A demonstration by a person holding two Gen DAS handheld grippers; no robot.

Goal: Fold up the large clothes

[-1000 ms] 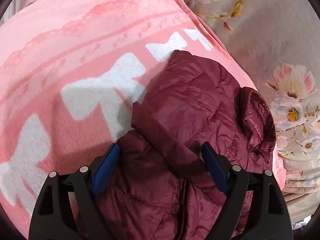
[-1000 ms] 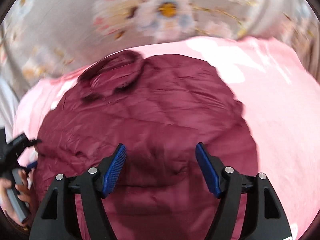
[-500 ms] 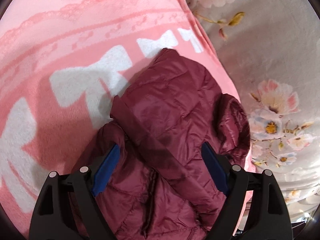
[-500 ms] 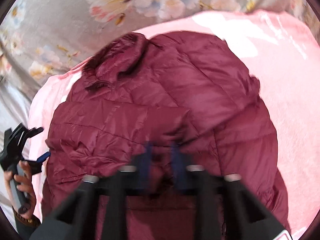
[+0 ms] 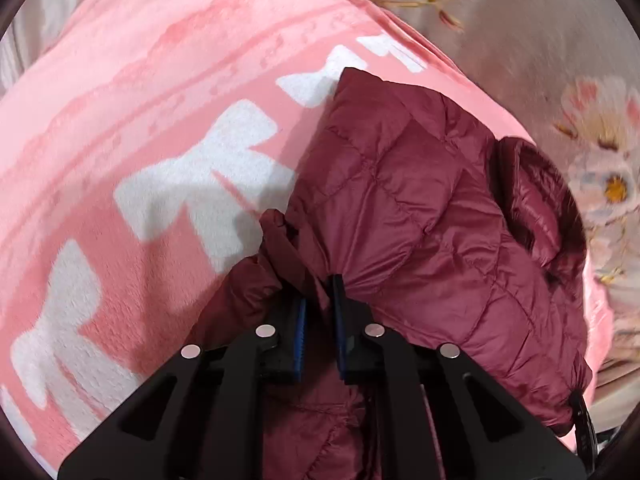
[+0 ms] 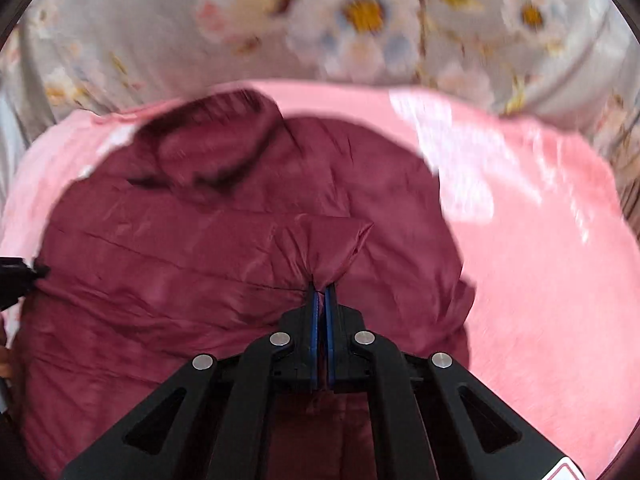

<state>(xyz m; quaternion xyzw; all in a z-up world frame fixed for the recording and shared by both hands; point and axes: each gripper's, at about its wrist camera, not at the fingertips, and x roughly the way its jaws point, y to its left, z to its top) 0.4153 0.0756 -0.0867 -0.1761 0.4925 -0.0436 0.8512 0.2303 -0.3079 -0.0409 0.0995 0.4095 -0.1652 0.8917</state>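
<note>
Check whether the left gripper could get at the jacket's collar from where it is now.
Probably not right away: the left gripper is shut on a fold of the maroon puffer jacket. The collar lies uncovered ahead to its right, so the way looks free once it lets go.

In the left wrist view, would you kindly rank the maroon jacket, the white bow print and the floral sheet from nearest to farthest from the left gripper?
1. maroon jacket: pinched in the left gripper.
2. white bow print: up and left, on the pink blanket.
3. floral sheet: far upper right, beyond the blanket's edge.
</note>
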